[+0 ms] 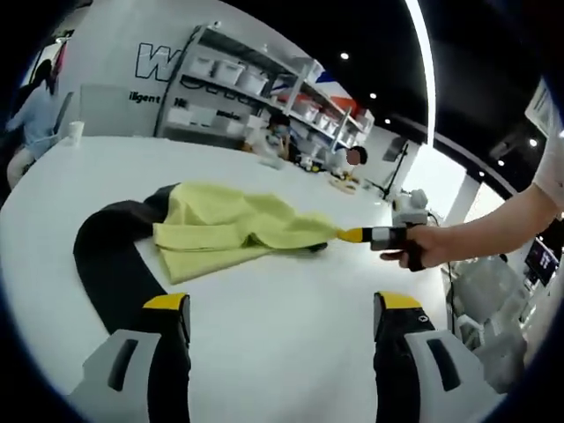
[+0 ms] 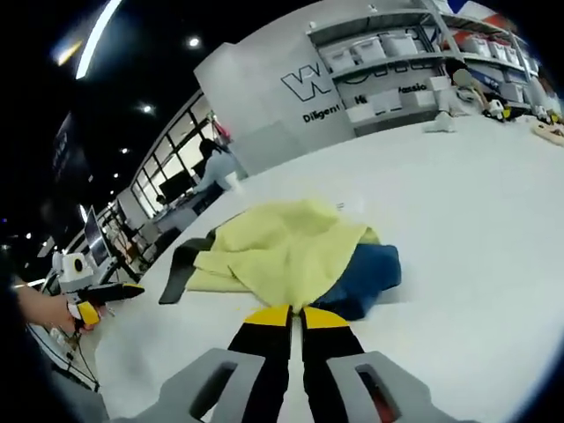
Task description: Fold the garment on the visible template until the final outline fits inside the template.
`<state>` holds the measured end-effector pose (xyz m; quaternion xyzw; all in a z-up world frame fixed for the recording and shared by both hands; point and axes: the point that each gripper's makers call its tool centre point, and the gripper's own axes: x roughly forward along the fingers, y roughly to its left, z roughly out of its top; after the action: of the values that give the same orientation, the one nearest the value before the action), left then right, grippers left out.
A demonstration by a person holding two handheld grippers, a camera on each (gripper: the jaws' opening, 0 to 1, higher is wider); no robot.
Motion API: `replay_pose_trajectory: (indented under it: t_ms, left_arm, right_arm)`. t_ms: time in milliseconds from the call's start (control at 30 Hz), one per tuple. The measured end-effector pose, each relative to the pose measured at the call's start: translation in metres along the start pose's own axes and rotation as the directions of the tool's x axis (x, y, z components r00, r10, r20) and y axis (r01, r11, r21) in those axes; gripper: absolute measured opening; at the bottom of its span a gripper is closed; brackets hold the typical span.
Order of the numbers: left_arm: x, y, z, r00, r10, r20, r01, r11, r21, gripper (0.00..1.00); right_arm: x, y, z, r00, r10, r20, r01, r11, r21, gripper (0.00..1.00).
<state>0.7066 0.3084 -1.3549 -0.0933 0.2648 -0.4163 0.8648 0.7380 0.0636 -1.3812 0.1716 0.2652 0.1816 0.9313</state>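
A yellow garment (image 1: 225,227) lies crumpled on the white table (image 1: 291,352), partly over a black template (image 1: 110,256). My left gripper (image 1: 282,304) hovers over bare table in front of it, open, with nothing between its jaws. The right gripper (image 1: 354,235) comes in from the right, held by a hand (image 1: 414,248), and is shut on a drawn-out corner of the garment. In the right gripper view the garment (image 2: 282,242) reaches down to the shut right gripper (image 2: 297,315). Blue cloth (image 2: 370,271) shows under its right side, and the template (image 2: 183,264) sticks out at the left. The left gripper (image 2: 110,295) is at the far left.
Shelves with white bins (image 1: 238,79) stand behind the table. People sit at its far side (image 1: 282,137), with small items (image 1: 344,181) near them. A white cup (image 1: 75,130) stands at the far left edge. Beyond the table's right edge is equipment (image 1: 493,300).
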Motion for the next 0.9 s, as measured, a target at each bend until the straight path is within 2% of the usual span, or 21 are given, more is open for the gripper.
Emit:
replay_pose_trajectory:
  t_ms: [200, 433, 667, 900]
  left_arm:
    - [0.019, 0.045, 0.015, 0.998, 0.068, 0.009, -0.067, 0.995, -0.071, 0.74]
    - [0.037, 0.077, 0.031, 0.995, 0.104, 0.004, -0.102, 0.987, -0.121, 0.63]
    - [0.056, 0.097, 0.038, 0.992, 0.125, -0.019, -0.127, 0.98, -0.153, 0.57]
    - [0.069, 0.11, 0.036, 0.987, 0.149, -0.058, -0.157, 0.971, -0.18, 0.48]
  right_arm:
    - [-0.002, 0.009, 0.007, 1.0, 0.014, 0.016, -0.013, 1.0, -0.01, 0.0]
    - [-0.003, 0.014, 0.015, 0.999, 0.024, 0.03, -0.023, 0.999, -0.021, 0.0]
    - [-0.003, 0.016, 0.019, 0.999, 0.033, 0.032, -0.031, 0.999, -0.033, 0.0]
    - [-0.006, 0.01, 0.019, 0.999, 0.035, 0.031, -0.034, 0.999, -0.037, 0.0]
